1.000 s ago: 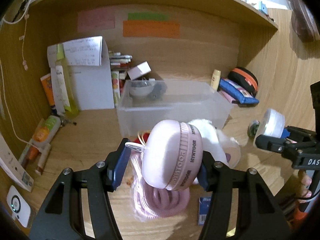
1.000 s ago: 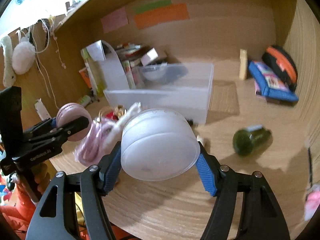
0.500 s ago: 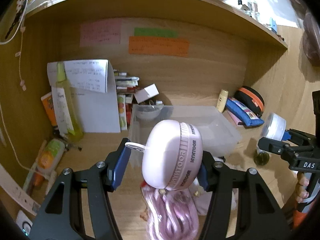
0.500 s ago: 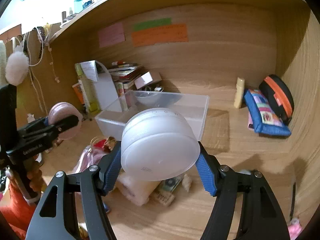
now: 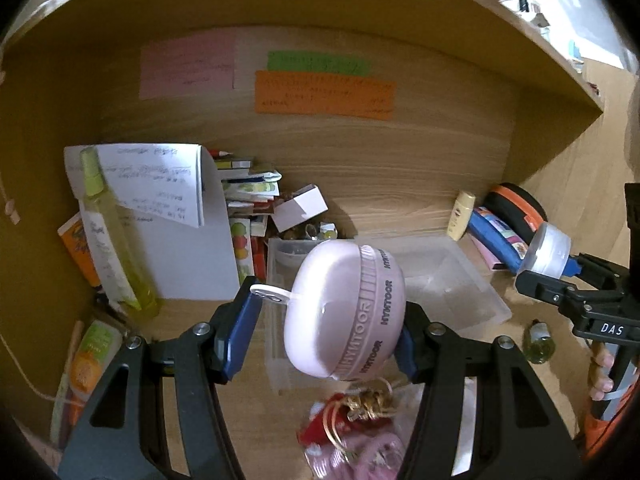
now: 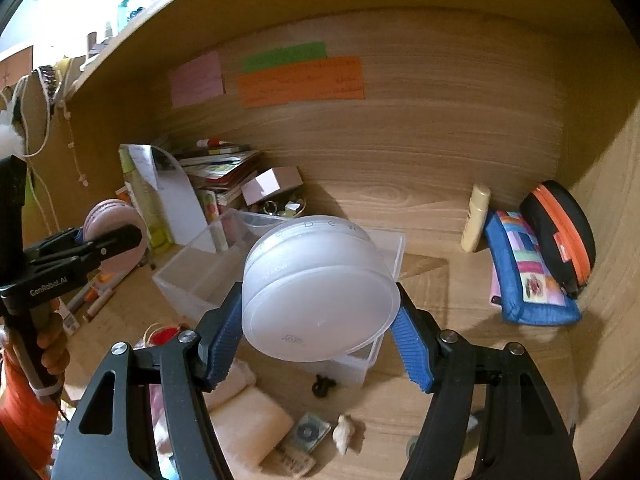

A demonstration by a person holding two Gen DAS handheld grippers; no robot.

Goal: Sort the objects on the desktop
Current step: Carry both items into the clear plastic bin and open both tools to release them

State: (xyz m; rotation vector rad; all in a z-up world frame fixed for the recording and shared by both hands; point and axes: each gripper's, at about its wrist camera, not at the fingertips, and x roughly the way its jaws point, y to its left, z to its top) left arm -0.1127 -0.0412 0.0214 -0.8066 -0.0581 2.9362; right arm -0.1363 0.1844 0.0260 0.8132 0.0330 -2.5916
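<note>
Holding one object apiece, both tongs hang above the wooden desk. The left gripper [image 5: 324,320] is clenched on a round, pale pink plastic case [image 5: 344,312] with a ribbed band of lettering and a small white tab at its 9 o'clock side. The right gripper [image 6: 320,316] is clenched on a frosted, translucent white round tub [image 6: 320,292], its blue ribbed pads [image 6: 224,332] pressing opposite walls.

Both look light and rigid. The pink case is smooth and domed, so I judge it likely to twist or slide unless taken across its widest girth, as it is now, with the ribbed band giving some bite. The tub seems a thin-walled shell; a hard squeeze could flex it, and its slick tapering wall could let it creep forward out of the pads. Gripping low, near the wider rim, looks safest.

In the left wrist view the case sits centred between the fingers, with the clear plastic storage bin [image 5: 472,304] lying directly behind it toward 12 o'clock. In the right wrist view the tub fills the gap between the fingers, and the same bin lies behind it from 9 to 12 o'clock. The other tong shows at 3 o'clock in the left view and at 9 o'clock in the right.

A red and pink heap of cords [image 5: 352,440] lies on the desk at 6 o'clock under the case.
</note>
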